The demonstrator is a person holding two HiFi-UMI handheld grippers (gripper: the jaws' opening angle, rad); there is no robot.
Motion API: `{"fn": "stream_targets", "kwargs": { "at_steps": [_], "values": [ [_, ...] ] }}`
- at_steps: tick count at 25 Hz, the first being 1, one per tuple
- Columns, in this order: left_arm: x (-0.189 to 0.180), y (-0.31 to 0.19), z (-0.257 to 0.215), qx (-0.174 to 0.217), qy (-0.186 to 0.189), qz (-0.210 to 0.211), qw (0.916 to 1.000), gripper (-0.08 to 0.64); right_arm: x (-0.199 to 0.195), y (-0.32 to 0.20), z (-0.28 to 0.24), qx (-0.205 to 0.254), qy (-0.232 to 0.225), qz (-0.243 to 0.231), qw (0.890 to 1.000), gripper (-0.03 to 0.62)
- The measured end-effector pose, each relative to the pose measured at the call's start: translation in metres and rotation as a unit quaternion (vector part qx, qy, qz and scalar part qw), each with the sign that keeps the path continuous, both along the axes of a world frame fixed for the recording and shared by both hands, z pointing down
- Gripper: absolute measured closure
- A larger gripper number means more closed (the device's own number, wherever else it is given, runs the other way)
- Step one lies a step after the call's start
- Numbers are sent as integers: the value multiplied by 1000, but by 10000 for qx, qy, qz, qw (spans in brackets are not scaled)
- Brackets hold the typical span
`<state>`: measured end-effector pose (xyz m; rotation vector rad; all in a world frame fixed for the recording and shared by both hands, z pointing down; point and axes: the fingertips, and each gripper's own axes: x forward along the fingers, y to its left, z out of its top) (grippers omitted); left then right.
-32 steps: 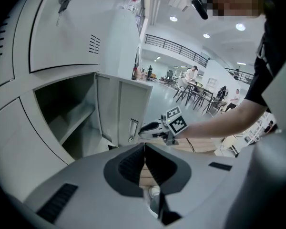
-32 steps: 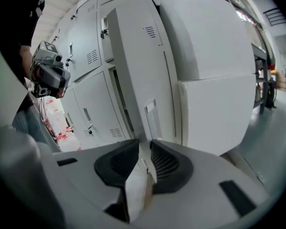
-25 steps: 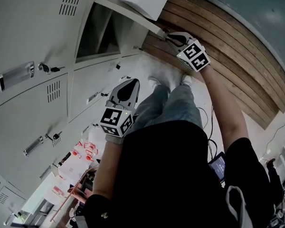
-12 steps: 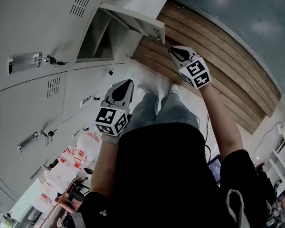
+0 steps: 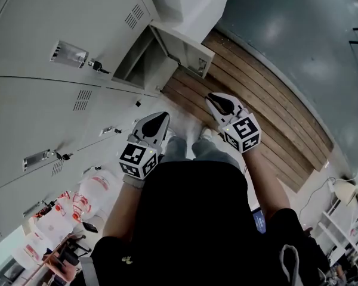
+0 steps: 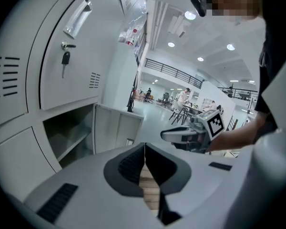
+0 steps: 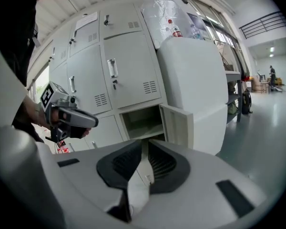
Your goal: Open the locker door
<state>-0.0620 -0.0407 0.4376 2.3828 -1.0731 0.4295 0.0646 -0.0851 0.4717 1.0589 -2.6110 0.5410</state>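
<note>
The grey locker bank (image 5: 59,106) fills the left of the head view. One low compartment (image 5: 133,63) is open, and its door (image 5: 185,49) is swung out to the right. My right gripper (image 5: 215,99) is shut, holds nothing and hangs well short of the door. Beside it my left gripper (image 5: 160,118) is also shut and empty. In the right gripper view the open compartment (image 7: 140,119) and door (image 7: 178,125) lie ahead of my right gripper (image 7: 144,144), with the left gripper (image 7: 78,119) off to the left. My left gripper (image 6: 144,145) faces the same compartment (image 6: 69,135).
Keys hang in the locks of neighbouring doors (image 5: 97,66). A tall white cabinet (image 7: 195,80) stands just right of the open door. Packs of water bottles (image 5: 77,201) lie at lower left. Wooden planks (image 5: 262,106) cover the floor below, by the person's shoes (image 5: 203,133).
The right gripper has left the door's edge and risen back toward the body. The left gripper rose too. The door now stands swung wide.
</note>
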Motion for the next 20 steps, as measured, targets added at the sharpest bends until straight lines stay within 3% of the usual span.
{"fn": "stream_targets", "kwargs": {
  "at_steps": [12, 20],
  "values": [
    [-3, 3, -86, 815, 594, -107, 9948, 537, -33, 35, -114, 680, -332, -383, 9964, 532],
    [-4, 6, -113, 1187, 672, -111, 9906, 537, -47, 44, -148, 991, -434, -275, 9938, 532]
  ]
}}
